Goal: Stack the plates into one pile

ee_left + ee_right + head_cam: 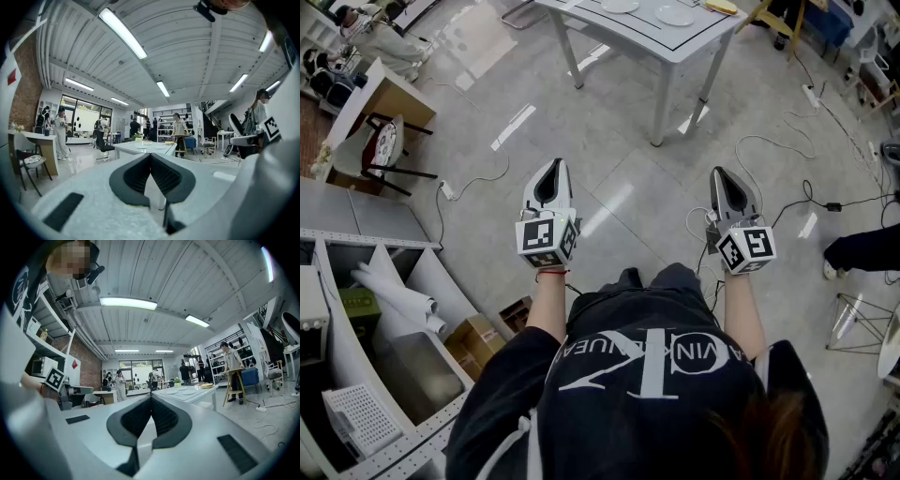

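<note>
White plates lie on a white table at the top of the head view, well ahead of both grippers; a second plate sits to its left. In the right gripper view the plates show small on the far table. My left gripper is held level over the floor, shut and empty. My right gripper is alongside it, also shut with nothing between its jaws. In the left gripper view the table stands far off beyond the jaws' meeting tips.
Cables trail over the grey floor to the right. A chair and desk stand at the left, shelves with boxes at the lower left. A wooden stool and several people stand further off. A yellow thing lies on the table.
</note>
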{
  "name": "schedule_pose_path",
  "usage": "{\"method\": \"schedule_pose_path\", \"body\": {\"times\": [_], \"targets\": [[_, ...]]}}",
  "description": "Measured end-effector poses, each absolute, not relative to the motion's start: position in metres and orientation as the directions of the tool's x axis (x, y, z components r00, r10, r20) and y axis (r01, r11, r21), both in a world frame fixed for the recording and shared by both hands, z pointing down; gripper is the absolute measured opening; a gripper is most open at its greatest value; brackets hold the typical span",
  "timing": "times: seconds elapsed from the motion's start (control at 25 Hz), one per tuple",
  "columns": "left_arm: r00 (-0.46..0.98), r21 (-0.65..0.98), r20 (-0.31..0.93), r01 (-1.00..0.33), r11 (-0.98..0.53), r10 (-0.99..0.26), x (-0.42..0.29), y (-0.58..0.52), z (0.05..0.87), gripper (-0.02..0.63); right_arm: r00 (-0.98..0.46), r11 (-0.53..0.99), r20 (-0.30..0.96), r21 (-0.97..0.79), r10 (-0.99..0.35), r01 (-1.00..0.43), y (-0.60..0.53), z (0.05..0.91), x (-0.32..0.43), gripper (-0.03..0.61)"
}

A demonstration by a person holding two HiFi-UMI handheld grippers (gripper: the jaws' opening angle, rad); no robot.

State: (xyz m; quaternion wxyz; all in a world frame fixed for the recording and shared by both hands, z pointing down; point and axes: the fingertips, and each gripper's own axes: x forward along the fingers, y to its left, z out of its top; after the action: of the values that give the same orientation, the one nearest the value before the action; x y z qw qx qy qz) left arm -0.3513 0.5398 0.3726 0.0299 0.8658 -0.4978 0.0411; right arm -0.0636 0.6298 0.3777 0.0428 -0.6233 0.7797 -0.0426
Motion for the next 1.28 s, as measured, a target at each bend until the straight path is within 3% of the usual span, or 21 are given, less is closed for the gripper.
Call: {"method": "schedule_pose_path", "body": {"times": [0.68,0.72,0.8,0.96,1.28], "targets": [[0.531,0.066,0.085,-0.847,-0.527,-0.843,-0.350,0.523,0.391,0.011,-0.204,0.198,0.031,-0.142,-0.978,-0.970,0.625,0.390,-0.058,0.002],[0.541,0.074,0.084,-0.841,-0.536,-0.837,-0.347,0.522,0.391,0.049,-0.205,0.197,0.036,-0.157,-0.978,-0.968,0.624,0.391,-0.055,0.059],[0.560,0.081,0.089,-0.828,-0.554,-0.824,-0.341,0.520,0.392,0.129,-0.197,0.187,0.034,-0.188,-0.980,-0.964,0.620,0.391,-0.047,0.093],[0.556,0.070,0.110,-0.831,-0.552,-0.824,-0.339,0.500,0.399,0.127,-0.190,0.180,0.027,-0.211,-0.981,-0.961,0.594,0.397,-0.036,0.136],[0.512,0.075,0.148,-0.859,-0.507,-0.846,-0.337,0.403,0.407,0.117,-0.203,0.190,0.032,-0.235,-0.979,-0.953,0.496,0.407,-0.014,0.155]]}}
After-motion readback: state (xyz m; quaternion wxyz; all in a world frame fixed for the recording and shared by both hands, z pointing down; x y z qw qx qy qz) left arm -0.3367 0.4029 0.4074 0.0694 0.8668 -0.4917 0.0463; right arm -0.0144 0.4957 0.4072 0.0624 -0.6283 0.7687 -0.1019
